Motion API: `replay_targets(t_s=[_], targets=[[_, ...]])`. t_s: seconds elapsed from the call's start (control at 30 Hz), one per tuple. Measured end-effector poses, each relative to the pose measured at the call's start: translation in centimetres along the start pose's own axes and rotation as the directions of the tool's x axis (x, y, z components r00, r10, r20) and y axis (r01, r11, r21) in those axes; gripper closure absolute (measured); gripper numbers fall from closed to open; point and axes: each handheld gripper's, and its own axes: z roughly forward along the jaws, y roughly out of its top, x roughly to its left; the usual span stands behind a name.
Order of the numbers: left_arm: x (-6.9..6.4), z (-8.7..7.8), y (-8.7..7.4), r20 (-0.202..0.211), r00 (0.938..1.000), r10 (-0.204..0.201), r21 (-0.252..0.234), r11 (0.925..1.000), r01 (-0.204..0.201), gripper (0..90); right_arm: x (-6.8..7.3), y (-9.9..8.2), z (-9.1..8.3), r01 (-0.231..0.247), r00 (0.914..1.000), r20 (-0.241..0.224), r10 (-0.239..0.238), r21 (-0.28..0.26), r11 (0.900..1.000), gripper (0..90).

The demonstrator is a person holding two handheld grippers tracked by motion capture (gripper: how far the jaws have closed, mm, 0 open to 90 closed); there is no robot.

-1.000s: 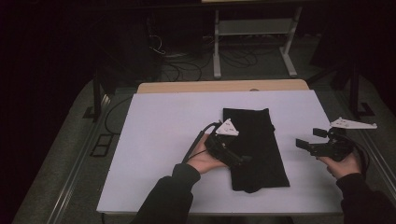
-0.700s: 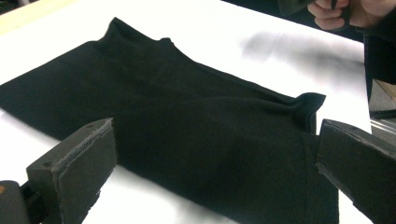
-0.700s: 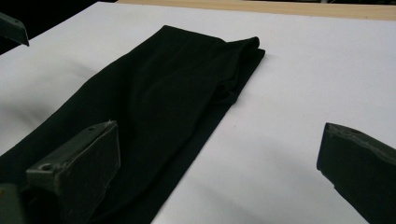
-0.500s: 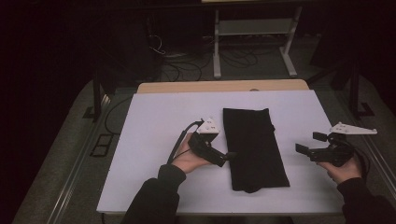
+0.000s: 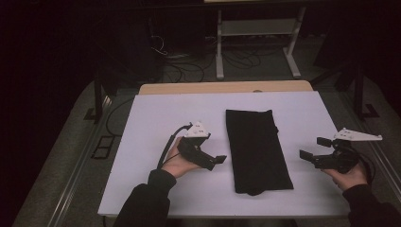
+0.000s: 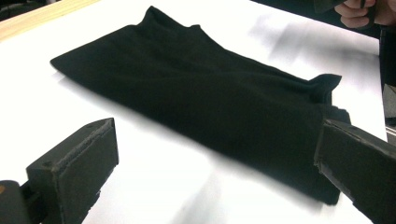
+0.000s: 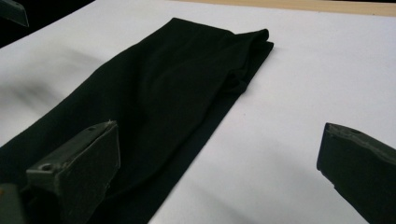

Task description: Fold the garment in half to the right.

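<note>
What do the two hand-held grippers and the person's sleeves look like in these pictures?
Both are black two-jaw tools. The left gripper carries a light grey three-cornered plate on top, and a black cable loops from it. The right gripper has a longer grey three-cornered plate. Close up, each jaw ends in a thick, blocky black pad. The person wears dark long sleeves.

We are looking at a dim room with the white table glowing brightest. In the left gripper view, glare is washing out the table and soft shadows are smearing toward one o'clock; both views' near jaws are blurring slightly.
</note>
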Motion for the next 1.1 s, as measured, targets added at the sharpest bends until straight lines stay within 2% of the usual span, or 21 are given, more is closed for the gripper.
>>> replay_targets(t_s=[0.53, 0.8, 1.1], targets=[[1.5, -3.5, -2.8, -0.064, 0.9971, -0.042, -0.052, 0.9979, 0.039, 0.0, 0.2, -0.4, -0.2, 0.010, 1.0000, 0.002, -0.010, 0.004, 0.9999, 0.0], [2.5, -5.4, -4.2, -0.102, 0.9923, -0.071, -0.059, 0.9961, 0.065, 0.0, 0.1, -0.6, -0.2, 0.001, 1.0000, 0.005, -0.001, 0.013, 0.9999, 0.0], [3.2, -6.7, -5.6, -0.132, 0.9863, -0.099, -0.072, 0.9934, 0.090, 0.0, 0.2, -0.7, 0.1, 0.008, 1.0000, 0.001, -0.008, 0.028, 0.9996, 0.0]])
